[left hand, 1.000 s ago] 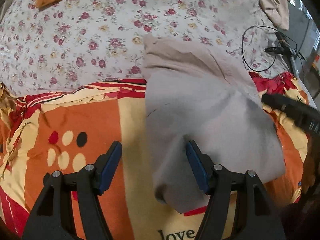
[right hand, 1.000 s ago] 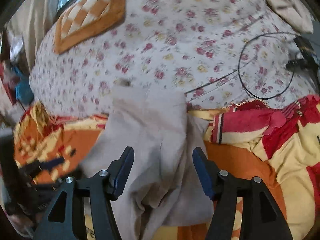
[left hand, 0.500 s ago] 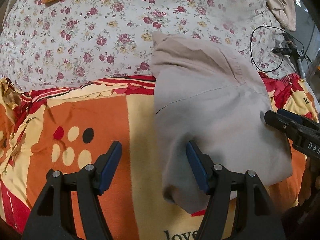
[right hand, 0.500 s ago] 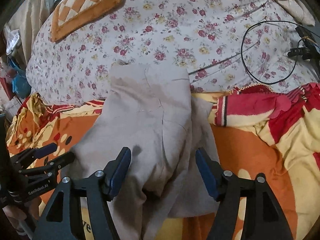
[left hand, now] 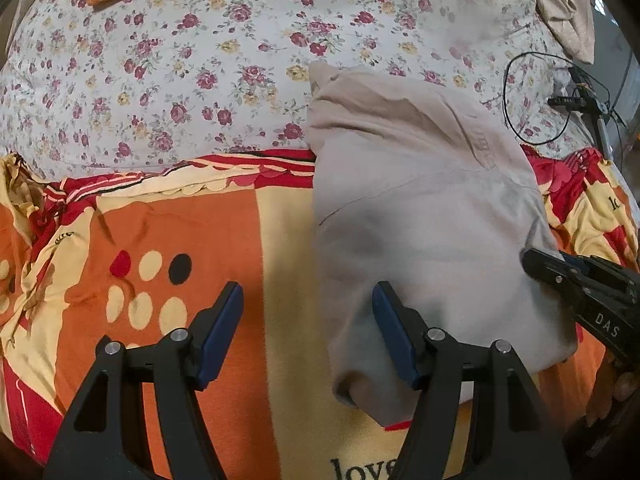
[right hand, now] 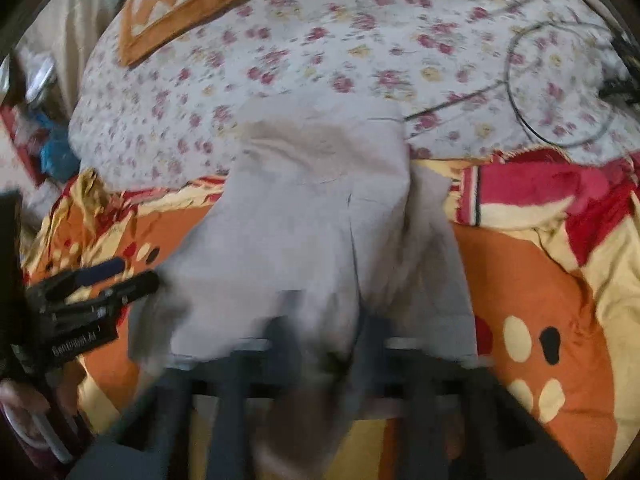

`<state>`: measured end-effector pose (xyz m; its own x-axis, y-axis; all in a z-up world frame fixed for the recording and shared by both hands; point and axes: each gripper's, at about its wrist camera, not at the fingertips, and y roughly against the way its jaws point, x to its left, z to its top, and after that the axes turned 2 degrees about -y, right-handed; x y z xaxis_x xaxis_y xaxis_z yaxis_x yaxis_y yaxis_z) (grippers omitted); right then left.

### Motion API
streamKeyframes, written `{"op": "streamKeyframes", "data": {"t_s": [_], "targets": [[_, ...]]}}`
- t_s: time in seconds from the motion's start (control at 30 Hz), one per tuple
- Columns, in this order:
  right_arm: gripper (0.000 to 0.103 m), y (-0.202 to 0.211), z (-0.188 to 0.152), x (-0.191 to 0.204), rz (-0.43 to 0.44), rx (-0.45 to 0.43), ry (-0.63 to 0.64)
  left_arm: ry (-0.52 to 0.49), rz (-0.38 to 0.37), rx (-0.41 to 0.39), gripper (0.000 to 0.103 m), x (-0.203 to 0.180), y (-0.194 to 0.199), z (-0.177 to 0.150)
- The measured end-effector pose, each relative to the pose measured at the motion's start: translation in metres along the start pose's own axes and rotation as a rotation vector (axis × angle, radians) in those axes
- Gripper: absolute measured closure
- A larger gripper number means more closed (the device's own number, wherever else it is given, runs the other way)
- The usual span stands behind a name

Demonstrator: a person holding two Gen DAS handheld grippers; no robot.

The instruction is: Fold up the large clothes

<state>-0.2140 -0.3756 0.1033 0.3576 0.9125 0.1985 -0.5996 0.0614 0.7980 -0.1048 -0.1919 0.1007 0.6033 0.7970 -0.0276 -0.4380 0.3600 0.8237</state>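
Observation:
A folded beige-grey garment (left hand: 424,208) lies on the bed, across the orange blanket and the floral sheet. My left gripper (left hand: 308,332) is open and empty just above the blanket, with its right finger at the garment's near left edge. In the right wrist view the garment (right hand: 320,220) fills the centre. My right gripper (right hand: 326,344) is blurred by motion; its fingers look close together around the garment's near fold. The right gripper also shows in the left wrist view (left hand: 576,284) at the garment's right edge. The left gripper shows in the right wrist view (right hand: 100,280) at far left.
An orange, yellow and red blanket (left hand: 160,240) covers the near bed. A floral sheet (left hand: 200,60) lies beyond. A black cable loop (left hand: 536,100) and a small stand sit at the right. An orange checked cushion (right hand: 188,4) lies far left. A beige cloth (left hand: 564,4) lies far right.
The right gripper has pushed forward and its fingers have drawn together around the garment's near fold; that view is now blurred. The left gripper stays open and has drifted slightly.

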Motion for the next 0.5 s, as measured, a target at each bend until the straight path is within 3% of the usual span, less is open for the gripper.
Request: {"op": "streamKeyframes", "data": {"t_s": [0.1,0.17,0.3,0.37,0.43,0.5], "targets": [[0.092,0.016,0.001,-0.002,0.006,-0.038,0.026,0.022,-0.005,-0.011,0.037,0.006,0.004,0.001],[0.092,0.021,-0.002,-0.01,-0.045,-0.042,0.039,0.045,-0.019,-0.011,0.037,0.008,0.002,0.002],[0.092,0.0,-0.01,-0.028,-0.089,0.051,0.002,0.023,-0.032,0.026,0.037,-0.002,-0.015,0.001],[0.078,0.012,-0.002,-0.031,-0.07,0.027,-0.041,0.005,-0.005,0.047,0.037,-0.01,-0.028,-0.001],[0.055,0.035,0.014,-0.031,-0.097,-0.063,-0.082,0.01,0.001,0.051,0.037,-0.011,-0.035,-0.002],[0.053,0.048,0.029,-0.023,-0.108,-0.134,-0.065,0.03,-0.013,0.06,0.037,-0.01,-0.041,-0.004]]}}
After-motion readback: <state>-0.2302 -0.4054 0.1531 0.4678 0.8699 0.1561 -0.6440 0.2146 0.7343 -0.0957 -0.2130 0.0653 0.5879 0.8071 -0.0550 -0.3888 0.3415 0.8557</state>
